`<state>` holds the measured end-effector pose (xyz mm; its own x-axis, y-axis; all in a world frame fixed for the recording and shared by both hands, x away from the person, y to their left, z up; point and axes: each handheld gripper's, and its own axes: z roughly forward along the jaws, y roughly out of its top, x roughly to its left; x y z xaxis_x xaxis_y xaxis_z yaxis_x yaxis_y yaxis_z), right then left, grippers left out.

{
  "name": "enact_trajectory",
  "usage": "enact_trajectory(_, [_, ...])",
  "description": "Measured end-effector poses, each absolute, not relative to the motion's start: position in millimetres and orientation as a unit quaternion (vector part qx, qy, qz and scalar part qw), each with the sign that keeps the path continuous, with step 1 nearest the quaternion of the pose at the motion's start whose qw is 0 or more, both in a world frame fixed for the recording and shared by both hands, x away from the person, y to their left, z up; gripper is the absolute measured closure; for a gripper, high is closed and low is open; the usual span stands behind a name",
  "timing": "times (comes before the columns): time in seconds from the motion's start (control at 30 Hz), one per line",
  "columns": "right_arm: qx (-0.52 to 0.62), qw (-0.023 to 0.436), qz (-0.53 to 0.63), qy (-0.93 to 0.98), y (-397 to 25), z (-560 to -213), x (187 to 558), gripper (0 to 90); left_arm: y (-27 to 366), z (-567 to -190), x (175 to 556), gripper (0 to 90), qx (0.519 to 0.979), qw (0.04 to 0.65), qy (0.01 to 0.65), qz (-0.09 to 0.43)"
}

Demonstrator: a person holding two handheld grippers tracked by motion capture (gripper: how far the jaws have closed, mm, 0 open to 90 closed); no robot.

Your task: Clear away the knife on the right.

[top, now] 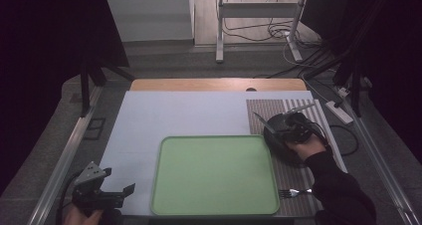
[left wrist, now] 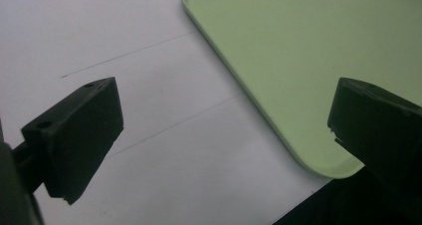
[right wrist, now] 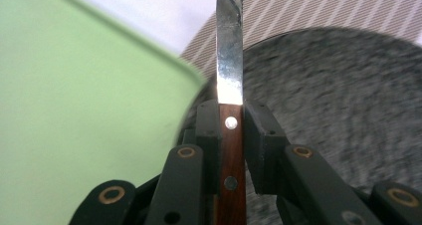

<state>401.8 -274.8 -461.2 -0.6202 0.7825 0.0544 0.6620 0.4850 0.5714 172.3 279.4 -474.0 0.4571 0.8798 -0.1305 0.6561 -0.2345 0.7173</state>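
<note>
on my screen the right gripper (right wrist: 231,123) has its jaws pressed against a knife (right wrist: 230,60), pinching the brown wooden handle with its two rivets, while the bare steel blade sticks out straight ahead past the jaw tips. in the right gripper view the blade reaches over the near rim of a dark speckled plate (right wrist: 338,100), with the striped placemat (right wrist: 298,6) beyond it and the corner of the green tray (right wrist: 74,110) off to one side. from the high view i see the right gripper (top: 291,125) held by a hand (top: 306,146) in a dark sleeve, sitting above the plate (top: 278,145) on the placemat (top: 293,177) at the right side of the table; the knife (top: 263,123) points toward the left and away from me. a fork (top: 294,191) lies on the placemat near the front edge, just beside the tray's right front corner

the left gripper (top: 117,194) hovers near the front left of the white sheet (top: 164,115), just left of the green tray (top: 214,175). in the left gripper view its jaws stand wide apart with nothing between them, the white sheet (left wrist: 149,110) below and the tray's (left wrist: 298,60) rounded corner showing between the two jaws
</note>
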Motion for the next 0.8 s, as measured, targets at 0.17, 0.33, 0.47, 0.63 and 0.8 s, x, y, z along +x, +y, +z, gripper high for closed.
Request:
enact_trajectory(0.17, [0.414, 0.105, 0.287, 0.857, -265, -460, 382, 77.5, 280, -474, 172, 1.7, 0.770, 0.368, 0.498, 0.153])
enact_trajectory(0.33, [0.410, 0.102, 0.289, 0.859, -256, -461, 362, 77.5, 279, -474, 172, 1.7, 0.771, 0.368, 0.497, 0.153])
enact_trajectory(0.47, [0.411, 0.098, 0.286, 0.860, -252, -463, 349, 77.5, 280, -474, 172, 1.7, 0.770, 0.369, 0.497, 0.153])
enact_trajectory(0.63, [0.404, 0.096, 0.281, 0.865, -244, -465, 333, 77.5, 280, -474, 173, 1.6, 0.769, 0.372, 0.496, 0.153])
enact_trajectory(0.8, [0.406, 0.092, 0.280, 0.865, -235, -466, 319, 77.5, 279, -474, 173, 1.6, 0.771, 0.370, 0.495, 0.153])
